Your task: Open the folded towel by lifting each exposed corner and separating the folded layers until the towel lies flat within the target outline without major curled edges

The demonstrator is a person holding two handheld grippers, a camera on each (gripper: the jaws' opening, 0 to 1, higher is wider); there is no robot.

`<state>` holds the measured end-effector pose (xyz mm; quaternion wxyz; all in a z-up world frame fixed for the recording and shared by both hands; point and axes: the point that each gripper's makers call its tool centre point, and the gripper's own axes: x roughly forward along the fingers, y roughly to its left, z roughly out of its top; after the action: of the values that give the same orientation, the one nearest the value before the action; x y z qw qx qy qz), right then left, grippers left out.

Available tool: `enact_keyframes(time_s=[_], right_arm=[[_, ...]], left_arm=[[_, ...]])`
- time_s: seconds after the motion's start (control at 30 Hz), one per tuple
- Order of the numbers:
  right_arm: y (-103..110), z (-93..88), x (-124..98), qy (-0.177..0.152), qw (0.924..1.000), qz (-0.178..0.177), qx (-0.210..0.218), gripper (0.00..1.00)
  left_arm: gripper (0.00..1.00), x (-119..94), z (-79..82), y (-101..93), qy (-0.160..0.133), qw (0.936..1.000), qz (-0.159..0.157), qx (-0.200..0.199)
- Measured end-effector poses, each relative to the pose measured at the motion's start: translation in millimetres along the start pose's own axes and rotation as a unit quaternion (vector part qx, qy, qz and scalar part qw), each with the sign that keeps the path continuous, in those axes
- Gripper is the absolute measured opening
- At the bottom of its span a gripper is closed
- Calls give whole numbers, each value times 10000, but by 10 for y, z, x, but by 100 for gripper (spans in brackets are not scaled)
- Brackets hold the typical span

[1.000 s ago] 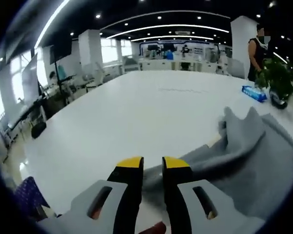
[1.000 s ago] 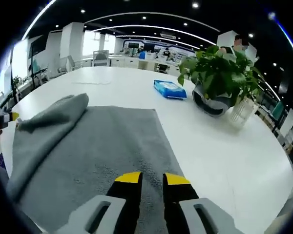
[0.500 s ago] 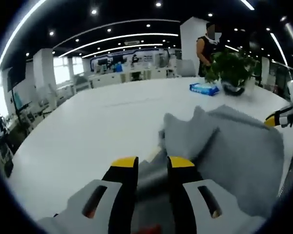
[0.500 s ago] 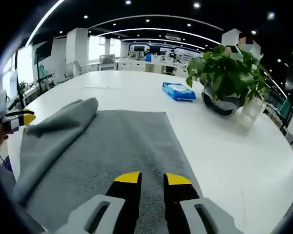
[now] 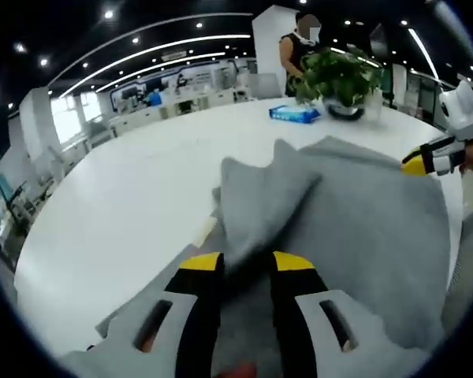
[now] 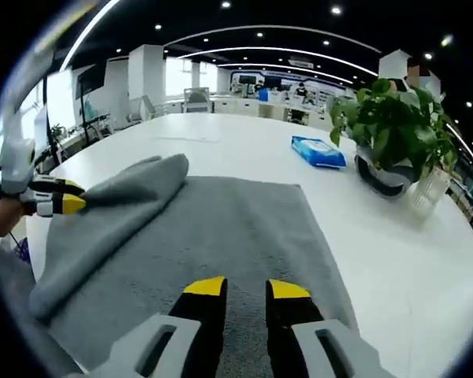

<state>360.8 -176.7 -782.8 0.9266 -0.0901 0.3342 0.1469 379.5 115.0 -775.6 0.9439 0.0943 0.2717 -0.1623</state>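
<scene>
**Open-plan office floor**

A large white table (image 6: 394,260) fills the foreground of both views. Behind it, at upper centre of the right gripper view, stand rows of desks (image 6: 252,106) with people seated, white columns (image 6: 146,71) and bright windows (image 6: 177,77). Curved light strips (image 6: 268,49) cross a dark ceiling. A potted plant (image 6: 394,134) sits at right.

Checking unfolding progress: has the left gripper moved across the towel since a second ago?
Yes. In the right gripper view the left gripper has come further over the towel, toward the plant.
</scene>
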Motion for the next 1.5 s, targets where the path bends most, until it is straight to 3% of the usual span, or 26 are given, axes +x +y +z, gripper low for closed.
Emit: enact_keyframes(time_s=[0.13,0.27,0.3,0.33,0.4,0.83,0.93,1.07,1.5], right_arm=[[58,-103,39,237,9995,59,-194,12],[82,-266,86,616,9947,31,-818,9],[121,-202,109,394,9950,47,-919,8],[134,-245,91,551,9944,51,-905,5],[162,-240,97,525,9951,77,-830,0],[106,-246,102,454,9974,79,-560,0],[79,-247,101,420,9985,71,-356,0],[66,-249,97,416,9986,49,-313,0],[-98,-279,75,458,9979,-260,-375,0]], left_arm=[[20,9,-83,5,183,9998,28,-76],[18,27,-170,25,370,9993,94,-41],[17,29,-189,30,413,9991,109,-34],[16,28,-198,34,434,9990,119,-26],[15,29,-215,41,458,9989,131,-40],[13,30,-262,76,367,9991,188,98],[13,16,-283,153,378,9989,290,39],[13,-20,-319,271,389,9977,443,-324],[13,-114,-403,496,518,9934,901,-492]])
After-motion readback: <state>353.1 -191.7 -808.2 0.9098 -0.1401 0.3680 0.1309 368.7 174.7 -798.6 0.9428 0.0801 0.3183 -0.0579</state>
